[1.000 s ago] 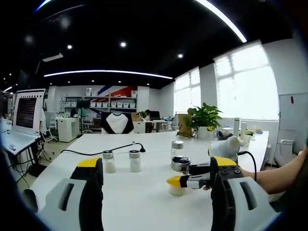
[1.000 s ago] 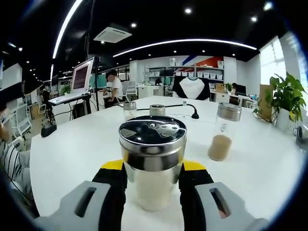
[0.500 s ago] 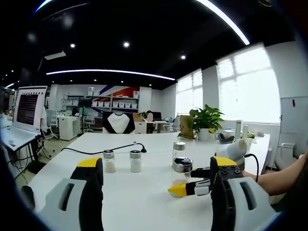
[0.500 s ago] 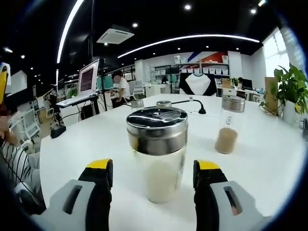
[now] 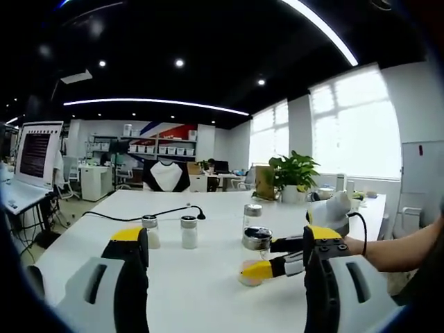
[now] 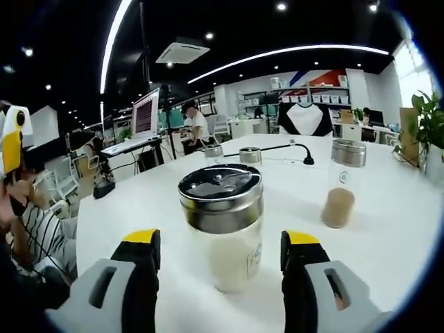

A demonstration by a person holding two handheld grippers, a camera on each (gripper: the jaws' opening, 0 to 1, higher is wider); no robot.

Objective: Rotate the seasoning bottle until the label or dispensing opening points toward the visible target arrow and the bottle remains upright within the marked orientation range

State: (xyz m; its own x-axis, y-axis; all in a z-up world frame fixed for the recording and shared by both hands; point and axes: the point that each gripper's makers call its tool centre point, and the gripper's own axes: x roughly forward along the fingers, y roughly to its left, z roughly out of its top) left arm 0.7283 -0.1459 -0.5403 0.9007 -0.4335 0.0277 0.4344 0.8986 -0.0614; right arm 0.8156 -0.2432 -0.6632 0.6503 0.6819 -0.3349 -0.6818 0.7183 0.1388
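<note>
We see the bottle (image 6: 220, 232) upright on the table (image 6: 139, 208), between the right gripper (image 6: 220, 258) jaws, which stand wide on either side without touching it, likely set for a fresh grip to turn it. Left gripper (image 5: 222, 253) hangs wide, well left of the bottle (image 5: 257, 243), idle. No arrow that we can make out.

Clear glass bottle (image 6: 229, 239) — shiny metal cap — matt white table (image 6: 139, 208).

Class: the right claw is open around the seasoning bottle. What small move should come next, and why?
Probably close the right claw on the seasoning bottle again: its jaws stand apart on either side, not touching, and the bottle stands upright on the white table, so another turn needs a fresh grip.
</note>
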